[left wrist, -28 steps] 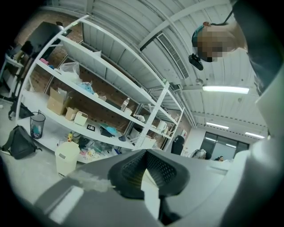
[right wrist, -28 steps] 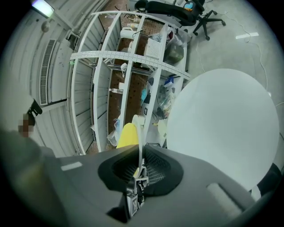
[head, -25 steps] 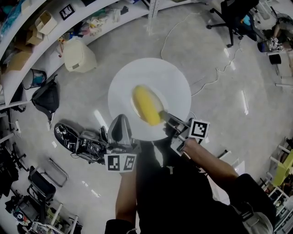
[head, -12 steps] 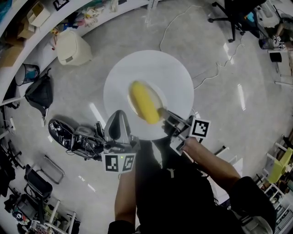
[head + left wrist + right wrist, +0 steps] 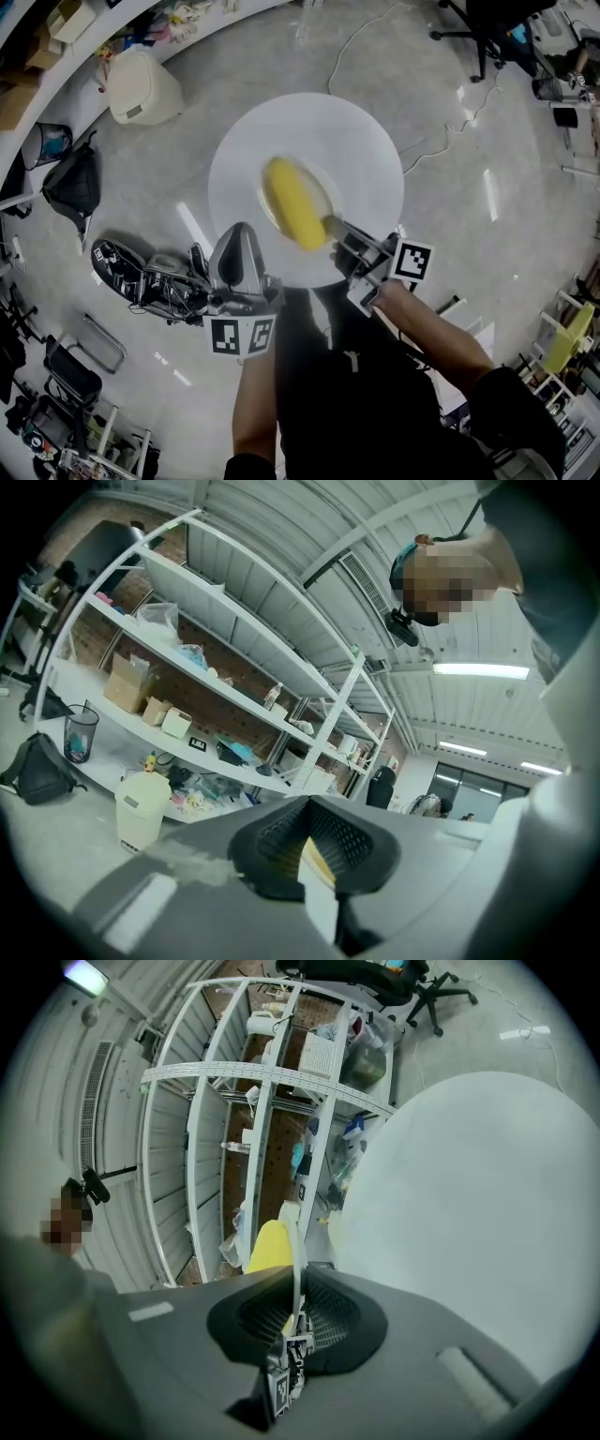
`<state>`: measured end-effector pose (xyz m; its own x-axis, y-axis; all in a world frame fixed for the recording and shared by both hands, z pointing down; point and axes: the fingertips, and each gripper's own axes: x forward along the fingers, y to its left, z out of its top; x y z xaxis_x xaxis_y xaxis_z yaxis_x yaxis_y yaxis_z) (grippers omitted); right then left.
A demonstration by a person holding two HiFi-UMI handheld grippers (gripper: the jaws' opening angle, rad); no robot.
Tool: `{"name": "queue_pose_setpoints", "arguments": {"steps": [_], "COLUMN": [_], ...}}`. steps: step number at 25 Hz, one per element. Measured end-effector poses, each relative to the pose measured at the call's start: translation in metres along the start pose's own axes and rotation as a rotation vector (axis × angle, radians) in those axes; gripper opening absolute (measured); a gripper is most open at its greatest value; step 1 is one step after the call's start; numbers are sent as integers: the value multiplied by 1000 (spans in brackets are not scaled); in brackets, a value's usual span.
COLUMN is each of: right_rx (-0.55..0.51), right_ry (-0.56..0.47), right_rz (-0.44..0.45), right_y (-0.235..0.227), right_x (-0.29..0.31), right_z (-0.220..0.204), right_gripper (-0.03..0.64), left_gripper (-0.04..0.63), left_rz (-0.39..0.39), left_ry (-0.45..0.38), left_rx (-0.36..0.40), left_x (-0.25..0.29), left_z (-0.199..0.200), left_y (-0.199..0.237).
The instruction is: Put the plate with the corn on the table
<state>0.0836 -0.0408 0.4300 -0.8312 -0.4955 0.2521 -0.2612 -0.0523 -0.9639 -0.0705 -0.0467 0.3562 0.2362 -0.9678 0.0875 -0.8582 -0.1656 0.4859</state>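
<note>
Two tongs hold one white plate [image 5: 356,141] by its near rim, in the air above the grey floor [image 5: 487,281]. Left tongs [image 5: 240,242]: clenched on the rim edge. Right tongs [image 5: 339,232]: clenched on the rim likewise. Black-and-white square markers [image 5: 413,262] show on both cubes. Plate contents: one yellow corn cob [image 5: 293,203] near centre, its long axis running far-left to near-right, with the near end just beside the right tongs.

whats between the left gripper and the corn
Just bare white plate, in the head view; the left gripper grips its rim, apart from the corn.
</note>
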Motion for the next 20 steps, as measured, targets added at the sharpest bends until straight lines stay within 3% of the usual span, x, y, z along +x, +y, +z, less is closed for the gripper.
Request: {"name": "queue_pose_setpoints", "arguments": {"steps": [20], "right_rx": [-1], "right_ry": [14], "right_rz": [-14], "right_y": [-42], "right_x": [34], "right_z": [-6], "right_gripper": [35], "left_gripper": [5], "left_rz": [4], "left_ry": [9], "left_rx": [-30], "left_x": [10], "left_z": [-29], "left_y": [31]}}
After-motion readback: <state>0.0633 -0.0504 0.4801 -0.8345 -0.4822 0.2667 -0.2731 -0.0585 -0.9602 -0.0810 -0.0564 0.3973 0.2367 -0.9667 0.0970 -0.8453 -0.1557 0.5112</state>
